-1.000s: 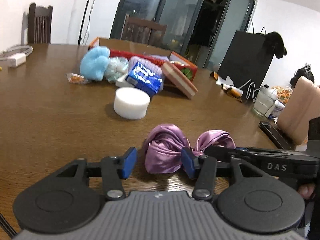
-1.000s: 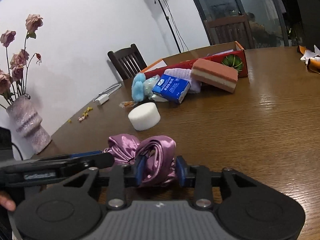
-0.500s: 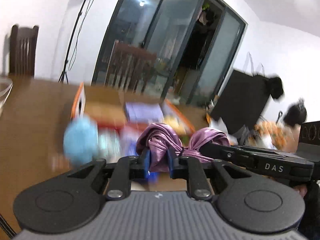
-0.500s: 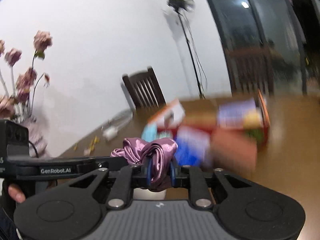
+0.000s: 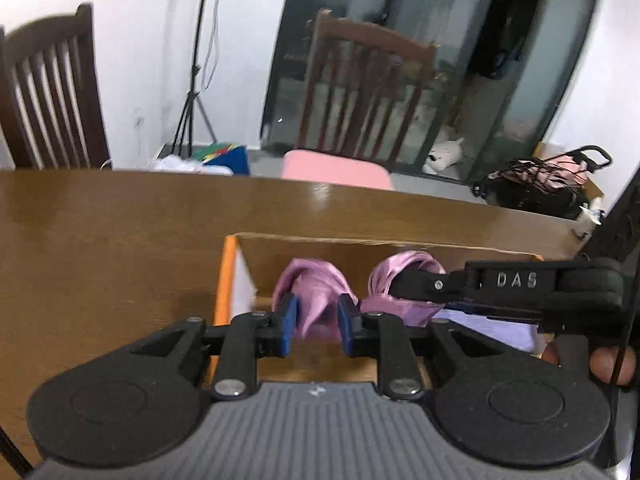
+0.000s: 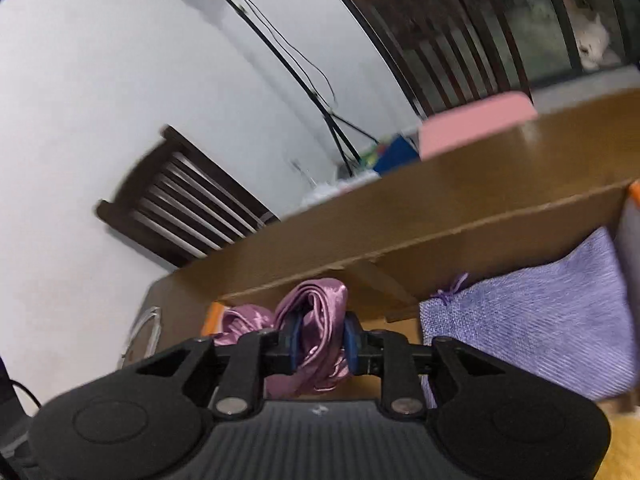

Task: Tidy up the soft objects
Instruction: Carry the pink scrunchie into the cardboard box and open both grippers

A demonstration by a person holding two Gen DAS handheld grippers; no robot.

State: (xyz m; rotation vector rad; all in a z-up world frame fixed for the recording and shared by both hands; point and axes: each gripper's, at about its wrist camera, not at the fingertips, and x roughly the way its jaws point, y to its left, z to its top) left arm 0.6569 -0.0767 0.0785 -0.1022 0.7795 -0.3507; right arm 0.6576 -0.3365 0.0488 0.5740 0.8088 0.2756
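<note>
A shiny purple satin cloth (image 5: 316, 292) hangs between both grippers over the open cardboard box (image 5: 360, 240). My left gripper (image 5: 317, 326) is shut on its left lobe. My right gripper (image 6: 320, 338) is shut on the other lobe (image 6: 316, 320); it shows from the side in the left wrist view (image 5: 404, 284). A lavender woven pouch (image 6: 540, 320) lies inside the box, below and right of the cloth, also seen in the left wrist view (image 5: 488, 326).
The box has an orange left edge (image 5: 224, 276) and sits on the brown wooden table (image 5: 100, 240). Beyond the table's far edge stand a chair with a pink seat (image 5: 340, 168), another dark chair (image 5: 48, 100) and a light stand (image 5: 196, 80).
Both grippers carried the satin cloth up off the table, forward past the pile of objects, to above the open box. The left jaws now look slightly wider than half a second ago.
</note>
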